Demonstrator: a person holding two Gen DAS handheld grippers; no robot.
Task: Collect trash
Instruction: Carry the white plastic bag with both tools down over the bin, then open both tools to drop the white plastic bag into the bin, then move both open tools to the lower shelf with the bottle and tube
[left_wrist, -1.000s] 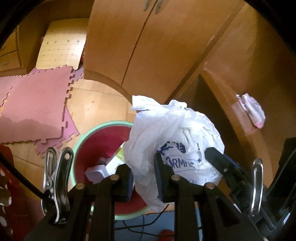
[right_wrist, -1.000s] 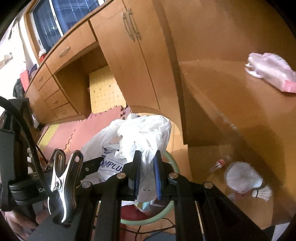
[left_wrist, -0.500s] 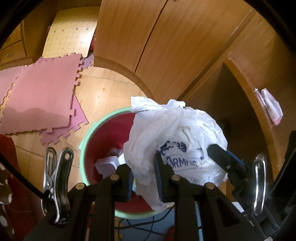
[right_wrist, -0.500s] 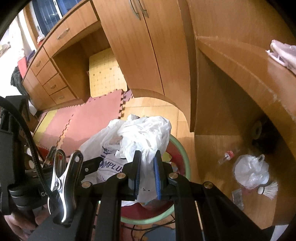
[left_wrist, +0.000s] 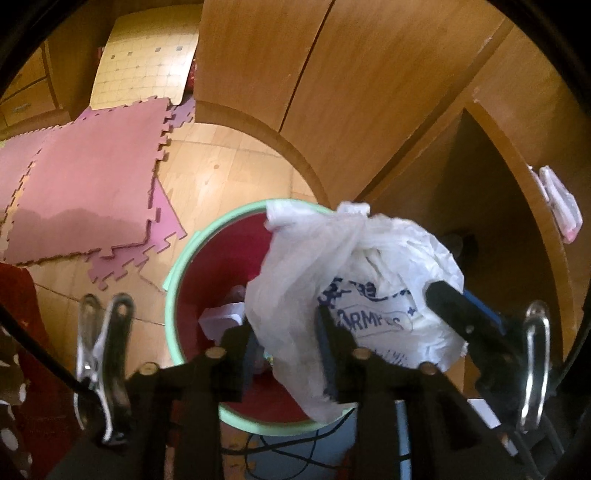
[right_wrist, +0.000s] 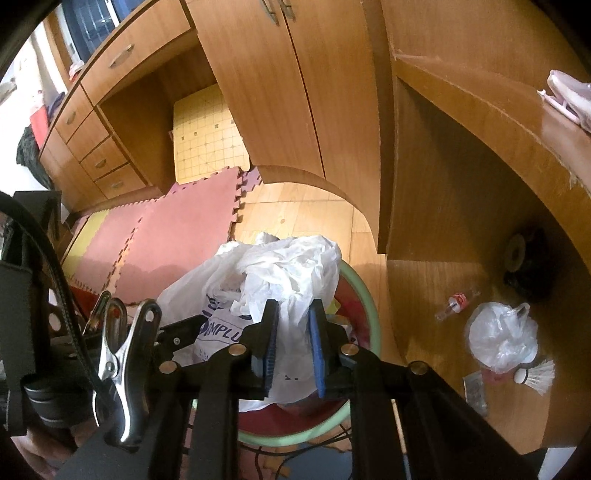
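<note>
A crumpled white plastic bag (left_wrist: 369, 266) with blue print hangs over a red bin with a green rim (left_wrist: 173, 295), which has paper scraps inside. My left gripper (left_wrist: 284, 350) has its jaws opening: the bag's lower fold hangs loose between its fingers. In the right wrist view the same bag (right_wrist: 295, 266) sits over the bin's rim (right_wrist: 369, 321). My right gripper (right_wrist: 293, 347) has its jaws opening too, though bunched plastic still fills the narrow gap between its blue pads. The right gripper's finger (left_wrist: 454, 314) lies against the bag's right side.
Pink foam mats (left_wrist: 85, 184) cover the floor at the left. Wooden cupboard doors (right_wrist: 288, 110) stand behind the bin. Under the desk lie a clear plastic bag (right_wrist: 498, 336), a small bottle (right_wrist: 456, 301) and a shuttlecock (right_wrist: 535, 374). Cables (left_wrist: 277, 450) run beside the bin.
Both grippers have sunk with the bag toward the bin, now more under it. The left jaws stand clearly wider apart than before, and the right jaws slightly wider.
</note>
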